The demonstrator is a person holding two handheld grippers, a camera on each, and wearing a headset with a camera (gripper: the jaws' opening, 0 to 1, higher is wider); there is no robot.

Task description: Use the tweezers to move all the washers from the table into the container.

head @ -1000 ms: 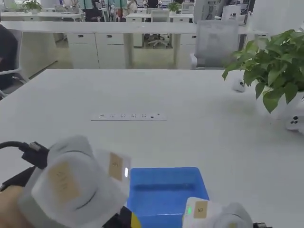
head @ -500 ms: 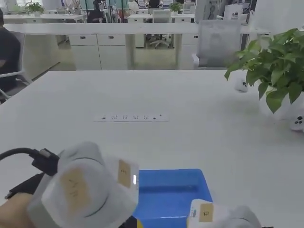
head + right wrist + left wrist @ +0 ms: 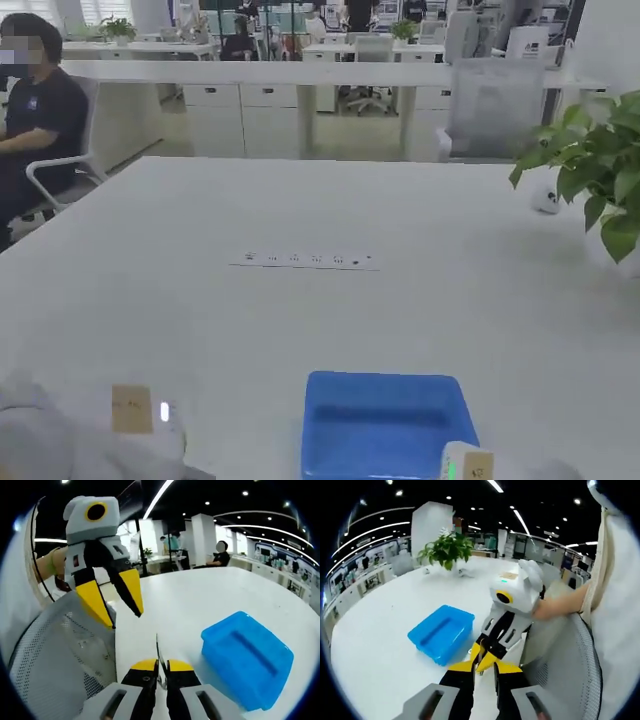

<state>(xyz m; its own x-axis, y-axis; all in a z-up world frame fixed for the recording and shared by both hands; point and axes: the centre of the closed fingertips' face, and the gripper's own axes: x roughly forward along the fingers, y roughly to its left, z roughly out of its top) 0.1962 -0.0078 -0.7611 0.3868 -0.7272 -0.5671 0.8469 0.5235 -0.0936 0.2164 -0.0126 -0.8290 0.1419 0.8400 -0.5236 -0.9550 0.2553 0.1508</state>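
Since a second ago, the left gripper has dropped toward the lower left corner of the head view. It has also drawn away from the blue container. Back then its grey body overlapped the container's left edge; now a strip of bare white counter lies between them. The right gripper stays low at the bottom edge of the head view, just beside the container's near right corner.

In the right gripper view, its own yellow-tipped jaws are pressed together on the tweezers. This is a thin dark pair whose tip rises straight out ahead of the jaws. The container sits ahead and to the right of this gripper, near it but not touching, with its open top up.

The left gripper hangs above and to the left of the right gripper's jaws, pointing down. Its two yellow jaws are spread wide apart.

In the left gripper view, the container lies ahead and to the left of that gripper's jaws. The right gripper comes in from the right, with its tips close in front of them.

I cannot make out any washers in these pictures.
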